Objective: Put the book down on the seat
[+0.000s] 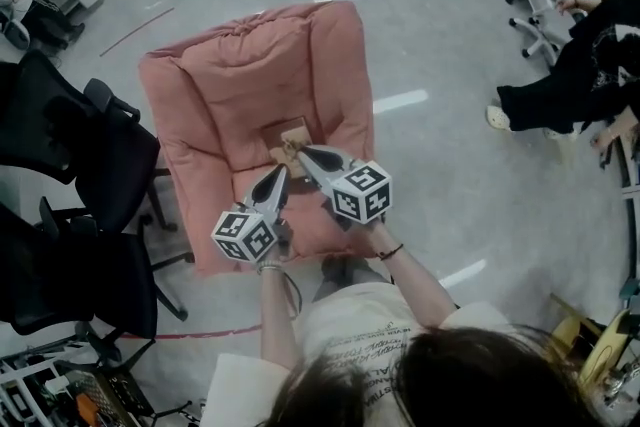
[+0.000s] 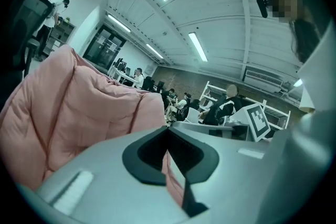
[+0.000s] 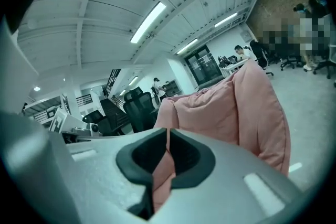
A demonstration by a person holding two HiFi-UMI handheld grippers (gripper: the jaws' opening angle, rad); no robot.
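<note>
Book [image 1: 289,137] lies flat mid-seat on the pink cushioned chair [image 1: 230,85], left gripper [image 1: 279,175] and right gripper [image 1: 305,155] at its near edge, fingers together on nothing; placement judged done, only withdrawal left.

A dusty-pink quilted fabric seat [image 1: 250,85] is glowing against the pale grey smooth floor [image 1: 450,35], which is carrying white stripes [image 1: 400,101] and one thin red line [image 1: 205,330]. The small flat tan-brown book [image 1: 288,134] is showing darker on the pink. The silver-grey metal left gripper [image 1: 281,171] and right gripper [image 1: 303,153] are wearing white cubes patterned with black squares
</note>
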